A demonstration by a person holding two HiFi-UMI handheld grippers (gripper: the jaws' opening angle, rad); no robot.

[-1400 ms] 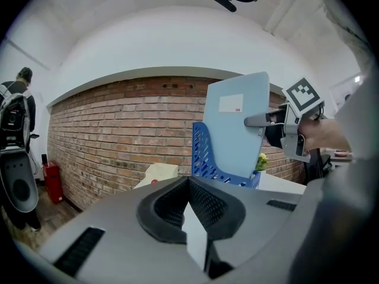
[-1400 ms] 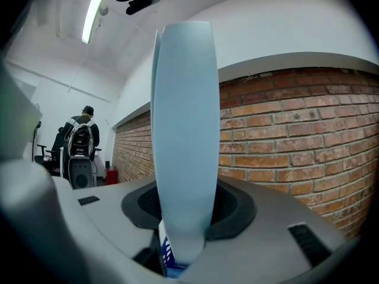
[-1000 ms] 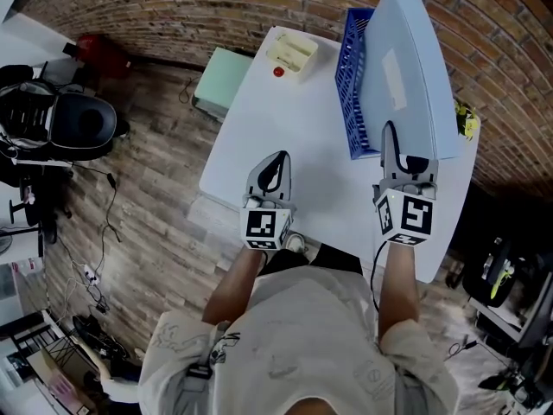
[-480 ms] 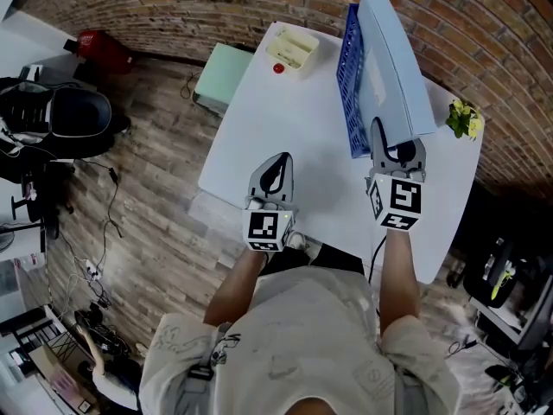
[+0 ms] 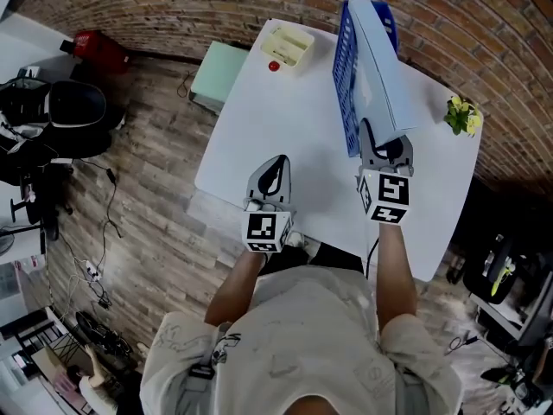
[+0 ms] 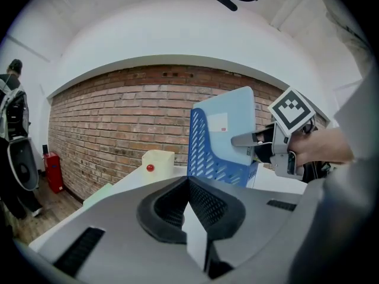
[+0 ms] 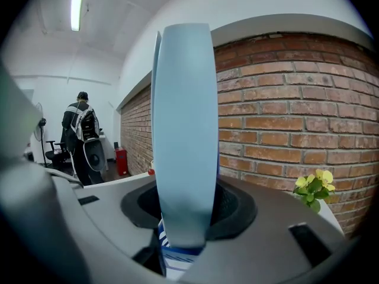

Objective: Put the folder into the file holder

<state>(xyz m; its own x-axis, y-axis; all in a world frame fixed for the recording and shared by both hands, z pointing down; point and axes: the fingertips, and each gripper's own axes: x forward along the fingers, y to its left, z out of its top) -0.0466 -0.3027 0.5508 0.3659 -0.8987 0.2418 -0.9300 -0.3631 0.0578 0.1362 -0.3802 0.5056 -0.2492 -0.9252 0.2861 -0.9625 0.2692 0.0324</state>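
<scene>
The light blue folder [image 5: 380,80] stands on edge, partly down inside the blue slotted file holder [image 5: 347,85] at the far right of the white table [image 5: 259,137]. My right gripper [image 5: 383,152] is shut on the folder's near edge; in the right gripper view the folder [image 7: 182,129] rises straight up between the jaws. My left gripper [image 5: 272,178] hovers over the table's near side, jaws shut with nothing between them. The left gripper view shows the holder [image 6: 207,152], the folder [image 6: 228,132] and my right gripper [image 6: 251,141] ahead on the right.
A cream box [image 5: 288,45] with a red ball [image 5: 274,67] next to it sits at the table's far left corner. A small yellow-flowered plant [image 5: 461,115] stands at the right edge. A mint stool [image 5: 220,76] stands left of the table. Brick wall behind.
My right gripper has carried the folder forward and left and lowered it into the holder; the folder now stands more upright and looks narrower. The left gripper has stayed put.
</scene>
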